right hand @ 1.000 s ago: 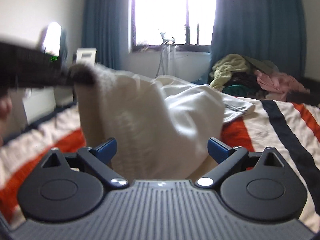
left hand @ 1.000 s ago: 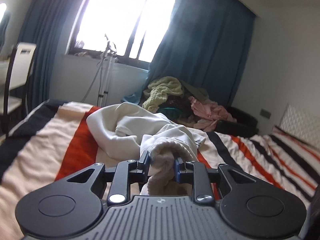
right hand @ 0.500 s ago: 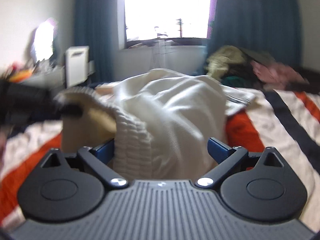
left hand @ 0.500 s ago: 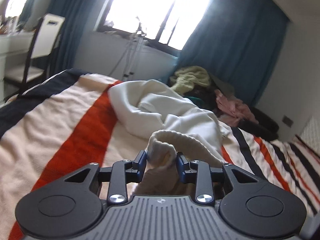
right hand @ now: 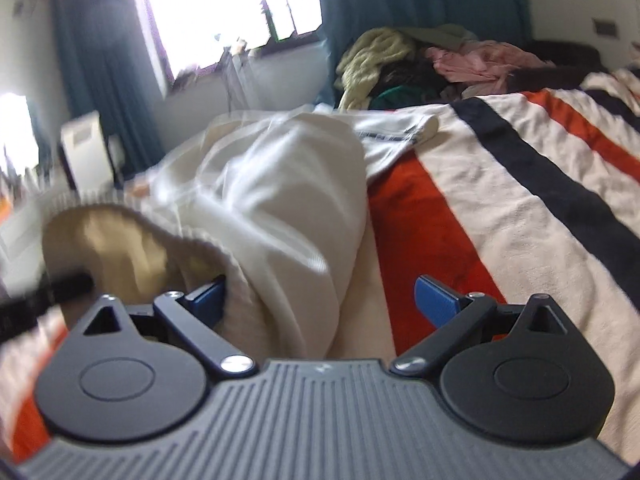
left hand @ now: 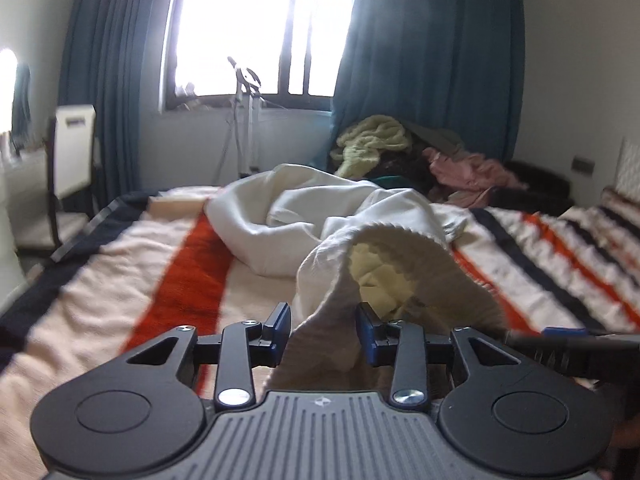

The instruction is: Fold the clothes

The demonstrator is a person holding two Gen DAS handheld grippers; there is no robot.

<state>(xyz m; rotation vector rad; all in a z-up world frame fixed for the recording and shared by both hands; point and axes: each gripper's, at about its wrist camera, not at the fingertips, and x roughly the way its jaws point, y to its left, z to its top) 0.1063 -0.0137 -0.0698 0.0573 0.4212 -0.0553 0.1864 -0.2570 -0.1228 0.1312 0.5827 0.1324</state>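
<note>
Ribbed cream knit hem (left hand: 404,248) now stretched wider; my left gripper (left hand: 323,322) pinching it, right gripper (right hand: 320,294) spread; advise closing beside.

- The left gripper (left hand: 323,330) is matte black, with a ribbed grey base, round discs and silver screws.
- The right gripper (right hand: 320,296) has blue finger pads (right hand: 434,298).

You have a cream sweatshirt (left hand: 320,216) lying crumpled across the striped bed, its body bunched in soft folds toward the window; the ribbed hem (left hand: 404,248) is lifted into an open loop nearest you, showing the yellowish fleece lining (right hand: 120,240) inside
</note>
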